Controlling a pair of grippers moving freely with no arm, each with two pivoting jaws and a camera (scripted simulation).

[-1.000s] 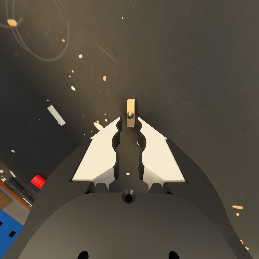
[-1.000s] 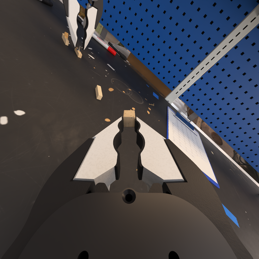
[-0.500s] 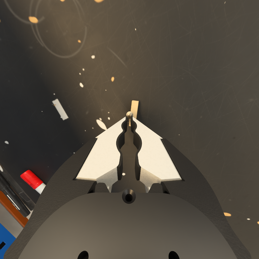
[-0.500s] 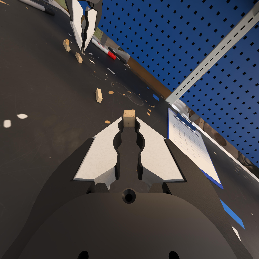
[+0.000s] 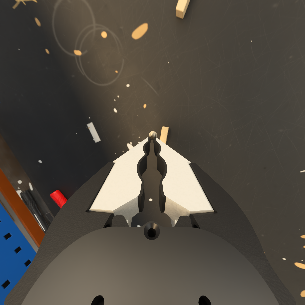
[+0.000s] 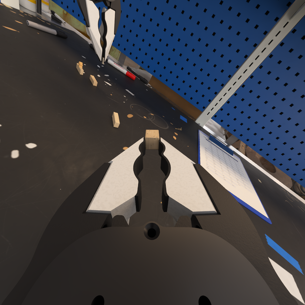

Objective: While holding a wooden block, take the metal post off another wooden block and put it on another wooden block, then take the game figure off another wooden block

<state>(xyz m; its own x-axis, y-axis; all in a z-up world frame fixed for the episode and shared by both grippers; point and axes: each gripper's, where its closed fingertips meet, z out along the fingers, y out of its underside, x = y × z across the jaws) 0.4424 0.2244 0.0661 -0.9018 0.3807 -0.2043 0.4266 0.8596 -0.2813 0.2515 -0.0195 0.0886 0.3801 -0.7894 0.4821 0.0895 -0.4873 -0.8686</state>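
My left gripper (image 5: 152, 138) is shut on the small metal post (image 5: 152, 134), held above the dark table; it also shows in the right wrist view (image 6: 103, 60). The bare wooden block (image 5: 164, 134) the post stood on lies just right of the fingertips, and shows in the right wrist view (image 6: 93, 80). Another wooden block (image 5: 182, 8) lies farther off, also in the right wrist view (image 6: 115, 119). A wooden game figure (image 6: 80, 64) stands on a fourth block (image 6: 79, 69) at far left. My right gripper (image 6: 152, 140) is shut on a wooden block (image 6: 152, 139).
A red-capped marker (image 6: 122, 69) and black pens (image 6: 137, 76) lie by the blue pegboard wall (image 6: 214, 49). Another marker (image 6: 47, 29) lies at far left. A blue clipboard with paper (image 6: 231, 175) lies at right. A metal rail (image 6: 250, 61) crosses the pegboard.
My left gripper closed on the metal post and lifted it off its block, moving up and away. The right gripper still holds its block, barely moved.
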